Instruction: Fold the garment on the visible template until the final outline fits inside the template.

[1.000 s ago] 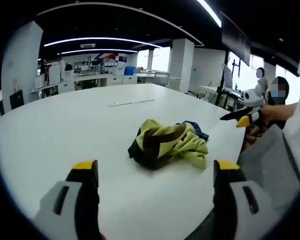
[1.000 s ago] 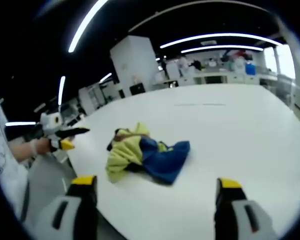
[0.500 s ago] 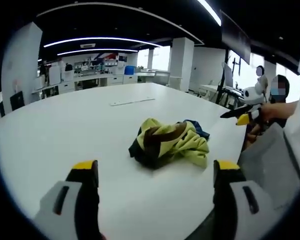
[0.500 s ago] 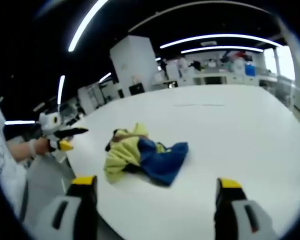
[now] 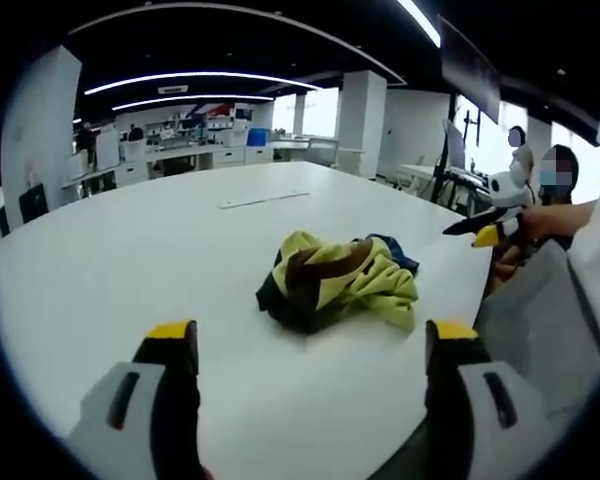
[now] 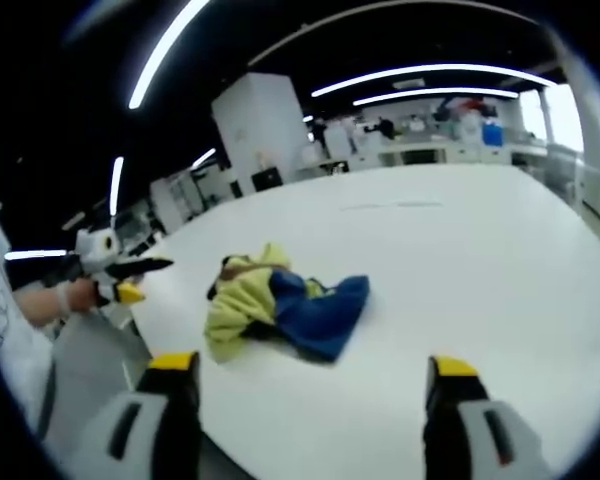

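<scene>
A crumpled garment (image 5: 337, 279), yellow-green with dark brown and blue parts, lies in a heap on the white table (image 5: 130, 260) close to its near edge. My left gripper (image 5: 310, 338) is open, its yellow-tipped jaws wide apart short of the heap. In the right gripper view the same garment (image 6: 278, 308) shows its blue side, and my right gripper (image 6: 312, 368) is open just before it. Each gripper appears in the other's view, held off the table edge: the right gripper (image 5: 485, 230) and the left gripper (image 6: 125, 272).
A thin pale strip (image 5: 263, 201) lies flat farther back on the table. The table edge (image 5: 458, 330) runs close by the garment, with grey floor beyond. A person's hand (image 6: 62, 297) holds the left gripper. Desks, columns and people stand in the background.
The right gripper view has shifted slightly. The garment lies as it did, and both grippers stay open and apart from it.
</scene>
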Motion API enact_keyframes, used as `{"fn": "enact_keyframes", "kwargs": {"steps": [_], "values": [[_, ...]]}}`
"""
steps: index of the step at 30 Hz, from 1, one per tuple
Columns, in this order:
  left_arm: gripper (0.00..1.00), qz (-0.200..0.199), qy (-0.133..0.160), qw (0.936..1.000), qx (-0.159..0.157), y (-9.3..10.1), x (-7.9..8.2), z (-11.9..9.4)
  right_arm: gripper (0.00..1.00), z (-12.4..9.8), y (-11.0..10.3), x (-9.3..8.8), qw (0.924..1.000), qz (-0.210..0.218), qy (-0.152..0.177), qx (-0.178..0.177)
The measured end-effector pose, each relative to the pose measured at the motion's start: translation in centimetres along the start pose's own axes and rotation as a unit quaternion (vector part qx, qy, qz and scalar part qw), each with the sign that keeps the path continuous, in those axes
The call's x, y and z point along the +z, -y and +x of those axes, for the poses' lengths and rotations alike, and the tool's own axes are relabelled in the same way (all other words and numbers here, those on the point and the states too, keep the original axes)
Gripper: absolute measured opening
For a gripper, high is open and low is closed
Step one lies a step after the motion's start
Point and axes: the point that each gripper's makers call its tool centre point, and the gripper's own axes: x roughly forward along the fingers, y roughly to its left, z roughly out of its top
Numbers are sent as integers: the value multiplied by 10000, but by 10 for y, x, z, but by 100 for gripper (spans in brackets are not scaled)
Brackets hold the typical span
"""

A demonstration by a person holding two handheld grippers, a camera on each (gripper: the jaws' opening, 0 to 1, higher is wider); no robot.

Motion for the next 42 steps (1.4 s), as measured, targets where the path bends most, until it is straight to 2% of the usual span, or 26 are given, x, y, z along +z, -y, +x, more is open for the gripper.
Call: {"fn": "enact_keyframes", "kwargs": {"steps": [7, 12, 20, 22, 23, 28, 30, 34, 39, 42], "values": [[96, 8, -145, 9999, -70, 2, -7, 3, 94, -1, 3, 1, 9999, -120, -41, -33], [96, 83, -278, 9995, -131, 6, -12, 5, 93, -7, 12, 4, 9999, -107, 9, -79], [96, 17, -266, 9996, -114, 3, -11, 4, 92, -10, 23, 4, 9998, -106, -21, -139], [95, 92, -434, 9990, -39, -2, -17, 4, 91, -7, 22, 4, 9999, -90, -29, -108], [94, 98, -407, 9991, -42, -1, -15, 4, 89, -5, 21, 4, 9999, -96, -66, -64], [84, 47, -399, 9992, -62, -5, -2, 15, 83, 9, 20, 8, 9998, -146, -131, 51], [77, 66, -396, 9992, -53, -12, -2, 24, 79, 18, 16, 12, 9998, -86, -113, 147], [65, 29, -451, 9989, -117, -12, -3, 41, 73, 34, 8, 19, 9994, -118, -134, 304], [49, -65, -574, 9981, -194, -20, -17, 59, 53, 50, 1, 27, 9988, 15, -152, 463], [44, -128, -571, 9981, -184, -15, -14, 61, 44, 61, -1, 29, 9985, 54, -217, 505]]}}
